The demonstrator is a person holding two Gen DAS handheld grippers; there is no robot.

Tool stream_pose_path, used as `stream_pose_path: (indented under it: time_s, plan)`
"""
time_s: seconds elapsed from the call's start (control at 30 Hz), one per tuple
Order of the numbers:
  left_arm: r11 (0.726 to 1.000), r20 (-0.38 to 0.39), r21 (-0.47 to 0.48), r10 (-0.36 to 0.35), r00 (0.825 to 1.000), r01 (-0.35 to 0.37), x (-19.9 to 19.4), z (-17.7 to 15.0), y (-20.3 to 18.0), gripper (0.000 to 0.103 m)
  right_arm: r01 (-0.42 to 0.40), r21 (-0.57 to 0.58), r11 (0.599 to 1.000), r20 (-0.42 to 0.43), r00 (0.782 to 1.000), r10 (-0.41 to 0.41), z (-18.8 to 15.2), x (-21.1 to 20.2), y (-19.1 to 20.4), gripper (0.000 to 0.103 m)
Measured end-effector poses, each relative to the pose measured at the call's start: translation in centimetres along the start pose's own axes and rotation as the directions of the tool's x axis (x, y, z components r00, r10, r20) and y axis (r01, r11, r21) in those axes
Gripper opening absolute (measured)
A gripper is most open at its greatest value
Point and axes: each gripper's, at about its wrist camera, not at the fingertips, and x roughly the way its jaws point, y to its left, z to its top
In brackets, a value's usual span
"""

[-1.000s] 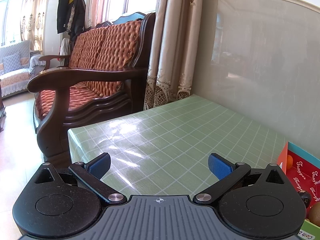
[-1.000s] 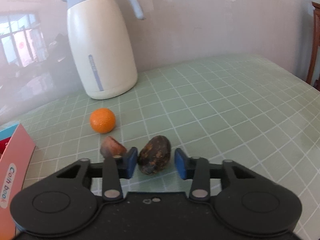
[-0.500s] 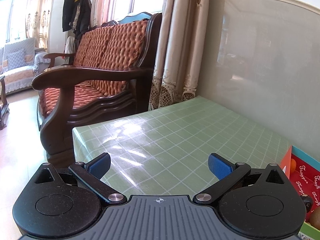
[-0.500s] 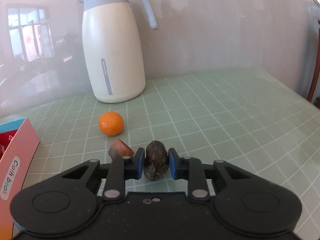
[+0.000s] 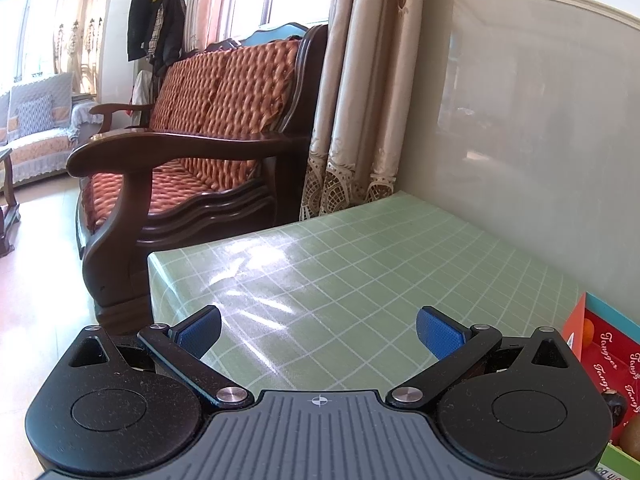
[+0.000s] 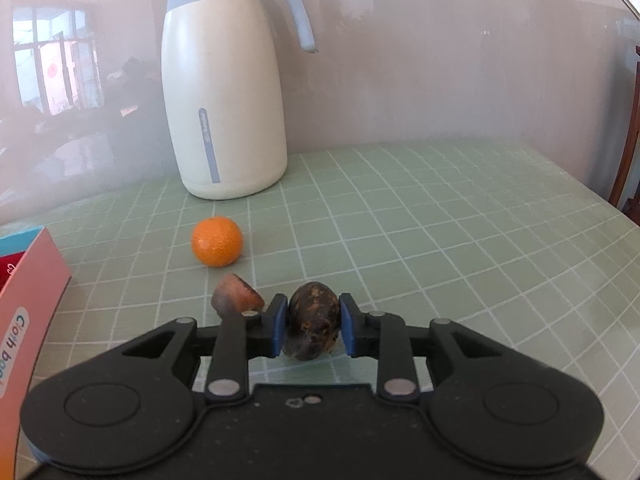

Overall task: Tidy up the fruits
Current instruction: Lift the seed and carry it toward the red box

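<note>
A dark brown mottled fruit sits between the blue pads of my right gripper. Both pads touch its sides, and the jaws are opening a little at this moment. Just left of it lies a small reddish-brown fruit piece on the table, with an orange a bit farther back. A pink and red box stands at the left edge. In the left wrist view my left gripper is open and empty over the green tablecloth, with the same box at the right holding fruit.
A tall white thermos jug stands at the back against the wall. The green checked table ends at its left edge beside a wooden sofa with orange cushions. A wooden chair edge shows at the far right.
The right jaws closed in on the dark fruit, which now stands more upright between the pads. The left gripper stayed open; its view drifted slightly.
</note>
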Motion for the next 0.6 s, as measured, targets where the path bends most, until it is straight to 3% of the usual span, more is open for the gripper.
stream_pose_path:
  time_s: [0.23,0.4,0.6]
  plan:
    - [1.0,-0.005,-0.001,-0.002,1.0,0.002,0.0,0.0,-0.1,0.103,-0.043,0.005,0.999,-0.003,0.999,0.043,0.0,0.0,0.4,0.025]
    - [1.0,-0.004,0.004,-0.002,1.0,0.002,0.0,0.0,-0.2,0.103,-0.046,-0.069,0.997,0.073,0.996,0.051,0.1,-2.0,1.9,0.025]
    - [1.0,-0.006,-0.006,0.0,1.0,0.0,0.1,0.0,0.0,0.103,-0.146,-0.165,0.976,0.141,0.975,0.17,-0.2,-4.8,4.7,0.025]
